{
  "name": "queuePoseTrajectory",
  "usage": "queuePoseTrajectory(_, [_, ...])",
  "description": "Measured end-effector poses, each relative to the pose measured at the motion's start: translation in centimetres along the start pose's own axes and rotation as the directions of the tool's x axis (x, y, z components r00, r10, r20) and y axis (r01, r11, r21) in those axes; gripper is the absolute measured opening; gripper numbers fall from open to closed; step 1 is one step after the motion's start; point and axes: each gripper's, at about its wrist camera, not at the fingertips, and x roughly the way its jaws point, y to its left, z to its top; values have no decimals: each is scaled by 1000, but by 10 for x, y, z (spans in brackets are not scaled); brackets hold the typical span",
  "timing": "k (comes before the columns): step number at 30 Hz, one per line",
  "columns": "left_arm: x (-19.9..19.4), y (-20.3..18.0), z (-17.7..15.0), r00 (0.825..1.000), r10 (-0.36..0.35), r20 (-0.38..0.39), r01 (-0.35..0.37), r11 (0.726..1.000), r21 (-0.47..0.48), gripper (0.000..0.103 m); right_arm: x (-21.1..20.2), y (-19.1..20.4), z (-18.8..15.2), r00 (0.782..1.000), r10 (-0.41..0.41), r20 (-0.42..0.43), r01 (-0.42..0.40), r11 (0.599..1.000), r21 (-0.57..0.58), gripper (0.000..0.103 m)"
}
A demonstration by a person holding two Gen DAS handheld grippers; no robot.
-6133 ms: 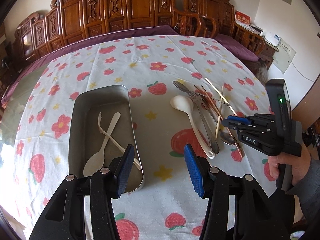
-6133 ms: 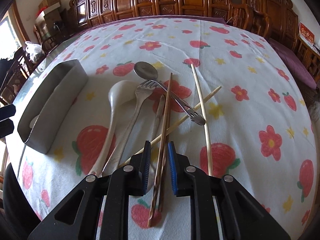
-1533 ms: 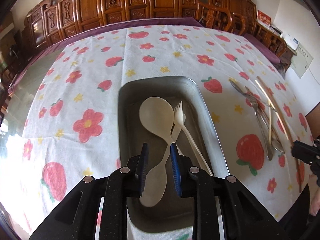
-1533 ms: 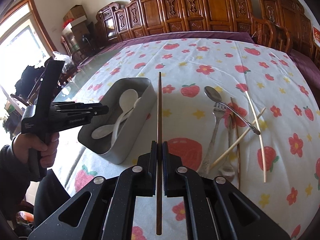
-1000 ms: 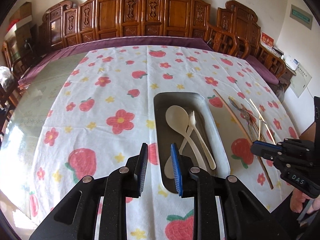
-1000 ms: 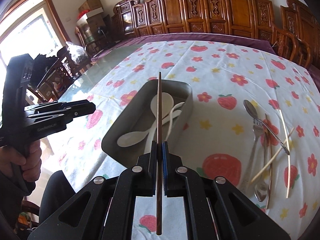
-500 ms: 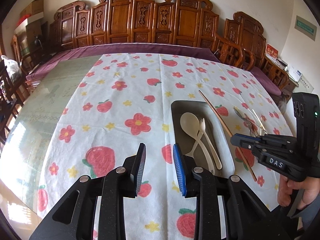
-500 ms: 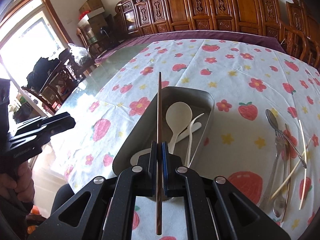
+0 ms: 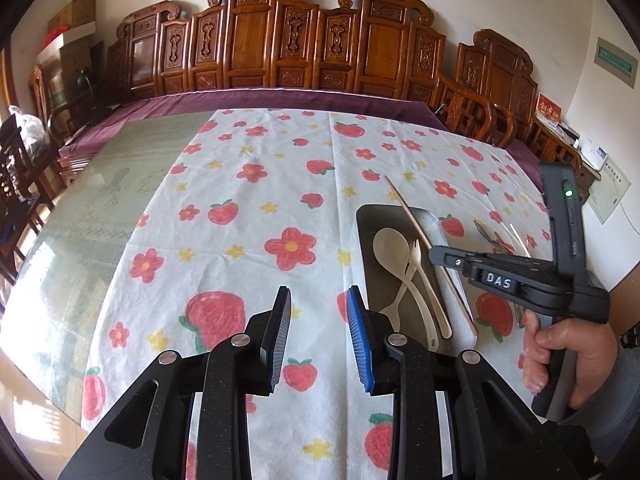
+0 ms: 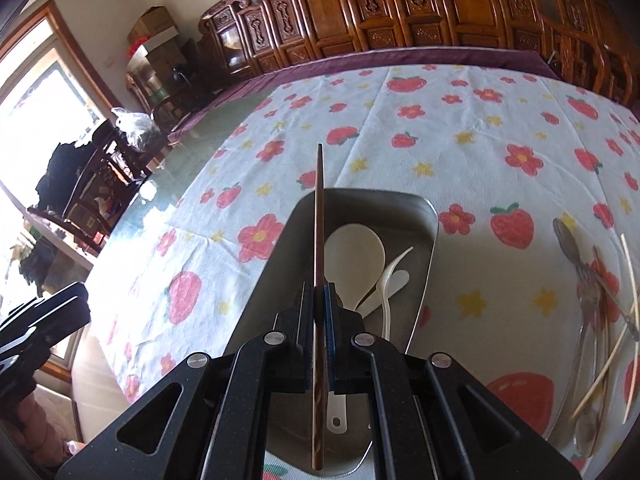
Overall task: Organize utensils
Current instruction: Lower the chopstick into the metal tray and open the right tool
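Chopstick point(image 10: 318, 216), the dark wooden one, sits pinched flat between the pads of my right gripper point(image 10: 319, 304), which is clenched on it partway along its length; the tip runs forward and the patterned butt end sticks back past the fingers. I have it lengthwise above the metal tray point(image 10: 426, 264), over the tray's left half, and I cannot tell whether any part of it touches the metal. From my left wrist view the same chopstick point(image 9: 416, 224) slants over the tray's point(image 9: 362, 248) right rim, its far tip reaching past the tray's far end, with the right gripper point(image 9: 434, 254) beside that rim.

Inside the tray lie a cream plastic spoon point(image 10: 354, 254) and a cream plastic fork point(image 9: 426, 276), crossed over each other with handles toward me.

My left gripper point(image 9: 316, 336) is released, its fingers parted with nothing between them, hanging over the strawberry tablecloth point(image 9: 248, 208) just left of the tray's near end.

Right of the tray, on the cloth, a loose pile remains: a metal spoon point(image 10: 568, 244), a metal fork point(image 10: 588, 300) and pale chopsticks point(image 10: 630, 276) lying across one another.
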Motion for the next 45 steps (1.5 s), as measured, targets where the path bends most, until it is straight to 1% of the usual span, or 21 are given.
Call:
queuePoseTrajectory(7, [-1,2,-2,1000,5,-5,-5,1000,2,27,23,-1,-10,999,-16,-40,17,999,27,6])
queuePoseTrajectory(13, [-1,2,-2,1000,9,-7,-9,1000,3,27,33,8,-18,997,-26,-72,28,999,16,6])
queuePoseTrajectory(18, [-3,-1,-4,1000,19,-9,-19,1000,14,27,35,14,-20,997,4,-82,-3,1000,18,7])
queuePoseTrajectory(20, [-4,-3,-3,1000,23,-8,-23,1000,17,27,33,15,-19,997,12,-77,-11,1000,10,10])
queuePoseTrajectory(24, [-8,-9,-1,1000,30,-3,-30,999,23,27,25,11,-17,997,35,-66,-34,999,8,10])
queuePoseTrajectory(28, [-10,-18,0,1000,26,0,-26,999,33,27,3,4,-18,999,41,-36,-42,999,-19,10])
queuePoseTrajectory(31, [-11,-29,1,1000,19,3,-19,999,43,27,-20,-2,-21,1000,25,-7,-26,998,-61,10])
queuePoseTrajectory(34, [-10,-44,1,1000,8,8,-8,998,58,28,-48,-10,-28,1000,-6,28,9,994,-108,10])
queuePoseTrajectory(35, [-10,-49,2,1000,3,8,-4,998,63,30,-56,-14,-31,999,-12,37,17,993,-115,10])
queuePoseTrajectory(36, [-9,-53,2,1000,-2,7,1,998,67,32,-65,-18,-34,999,-17,45,22,993,-120,10])
queuePoseTrajectory(45, [2,-95,2,999,-46,-7,46,994,103,37,-128,-62,-67,993,-73,98,85,988,-127,10])
